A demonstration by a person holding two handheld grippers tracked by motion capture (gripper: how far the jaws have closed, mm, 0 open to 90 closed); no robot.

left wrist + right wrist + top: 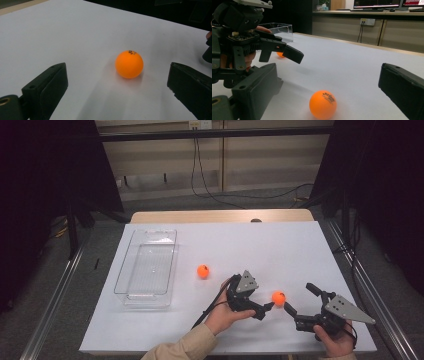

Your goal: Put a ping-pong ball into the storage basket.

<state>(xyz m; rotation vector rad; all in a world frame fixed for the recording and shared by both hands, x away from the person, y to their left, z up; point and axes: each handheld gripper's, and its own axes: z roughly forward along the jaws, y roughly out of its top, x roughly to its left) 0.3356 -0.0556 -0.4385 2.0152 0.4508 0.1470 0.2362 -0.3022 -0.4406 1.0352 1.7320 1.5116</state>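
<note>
We have both grippers converging on the near orange ping-pong ball (278,298), which rests free on the white counter (280,245). Left gripper (266,309) jaws apart, ball between them; right gripper (300,299) jaws also apart. Risk: a jaw tip nudges the ball, and it rolls off.

tray (145,265) left on table (280,245) | far ball (203,271) mid | near ball (278,297) between both grippers
</note>
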